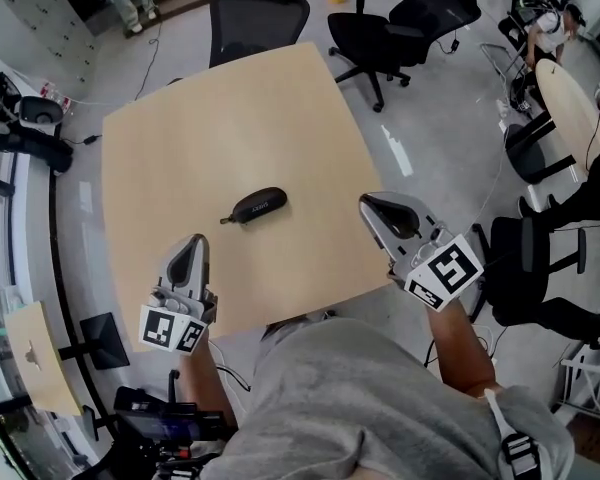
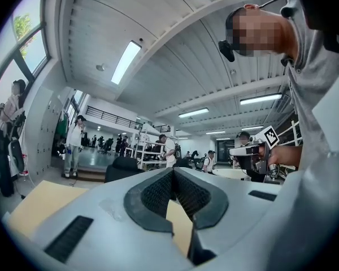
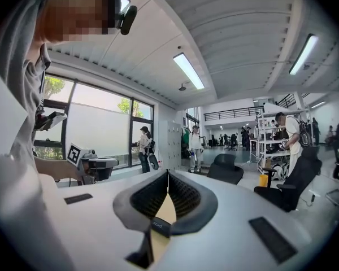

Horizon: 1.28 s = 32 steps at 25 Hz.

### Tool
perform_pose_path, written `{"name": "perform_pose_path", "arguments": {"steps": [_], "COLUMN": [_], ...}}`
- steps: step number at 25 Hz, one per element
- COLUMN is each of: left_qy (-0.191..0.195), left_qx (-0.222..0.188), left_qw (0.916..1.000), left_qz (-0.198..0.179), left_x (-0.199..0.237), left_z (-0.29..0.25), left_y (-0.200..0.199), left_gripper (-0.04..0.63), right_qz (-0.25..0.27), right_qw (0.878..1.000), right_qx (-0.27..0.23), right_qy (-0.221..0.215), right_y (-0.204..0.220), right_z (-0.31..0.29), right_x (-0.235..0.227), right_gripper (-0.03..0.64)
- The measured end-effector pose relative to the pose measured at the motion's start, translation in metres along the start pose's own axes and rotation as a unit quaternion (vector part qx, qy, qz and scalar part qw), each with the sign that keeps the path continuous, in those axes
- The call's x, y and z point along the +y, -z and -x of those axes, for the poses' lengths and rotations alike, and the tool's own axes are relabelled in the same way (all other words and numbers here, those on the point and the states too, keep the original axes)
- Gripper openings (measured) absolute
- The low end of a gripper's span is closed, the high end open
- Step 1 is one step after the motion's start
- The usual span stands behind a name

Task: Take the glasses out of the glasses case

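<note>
A black, closed glasses case (image 1: 260,206) lies near the middle of the beige square table (image 1: 180,148) in the head view. My left gripper (image 1: 196,240) hovers over the table's near left part, short of the case, and its jaws are shut and empty. My right gripper (image 1: 368,204) sits at the near right edge, to the right of the case, also shut with nothing held. In the left gripper view the left gripper (image 2: 172,171) has its dark pads meeting at the tips. The right gripper (image 3: 168,174) looks the same in its own view. Neither gripper view shows the case.
Black office chairs (image 1: 260,13) stand beyond the table's far edge and another (image 1: 405,23) at the far right. A round table (image 1: 570,103) is at the right. Several people (image 3: 196,145) stand across the room. My own torso (image 1: 340,408) is at the near edge.
</note>
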State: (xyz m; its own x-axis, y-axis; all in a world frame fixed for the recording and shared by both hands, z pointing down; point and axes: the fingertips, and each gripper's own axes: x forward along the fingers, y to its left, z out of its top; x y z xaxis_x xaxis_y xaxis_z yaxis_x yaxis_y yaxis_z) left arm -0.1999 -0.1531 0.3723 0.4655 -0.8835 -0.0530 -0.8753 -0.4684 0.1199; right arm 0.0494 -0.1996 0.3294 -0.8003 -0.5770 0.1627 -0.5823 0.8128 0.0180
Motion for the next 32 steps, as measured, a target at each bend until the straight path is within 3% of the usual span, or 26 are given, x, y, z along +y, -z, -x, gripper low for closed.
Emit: {"name": "perform_pose_path", "arguments": {"steps": [13,24,27,32], "left_qy": [0.005,0.053,0.068,0.094], "left_qx": [0.074,0.184,0.214,0.256], "left_qw": [0.9964,0.9811,0.9741,0.9620], "left_qz": [0.041,0.027,0.029,-0.004], "left_x": [0.072,0.097,0.099,0.100], "left_z": [-0.050,-0.096,-0.107,-0.118], "left_y": [0.103,0.220,0.249,0.286], "left_gripper": [0.006,0.012,0.112,0.181], "right_qz": [-0.012,-0.029,-0.033,-0.047], "right_qw": [0.999,0.995,0.994,0.992], "right_qx": [0.045,0.090,0.097,0.113], "right_qy": [-0.020,-0.031,-0.035,-0.035], "right_y": [0.030,0.062,0.070,0.086], "right_z": [-0.091,-0.141,-0.154,-0.173], "right_x": [-0.013,-0.021,-0.025,-0.030], "right_gripper": [0.008,0.008,0.008,0.008]}}
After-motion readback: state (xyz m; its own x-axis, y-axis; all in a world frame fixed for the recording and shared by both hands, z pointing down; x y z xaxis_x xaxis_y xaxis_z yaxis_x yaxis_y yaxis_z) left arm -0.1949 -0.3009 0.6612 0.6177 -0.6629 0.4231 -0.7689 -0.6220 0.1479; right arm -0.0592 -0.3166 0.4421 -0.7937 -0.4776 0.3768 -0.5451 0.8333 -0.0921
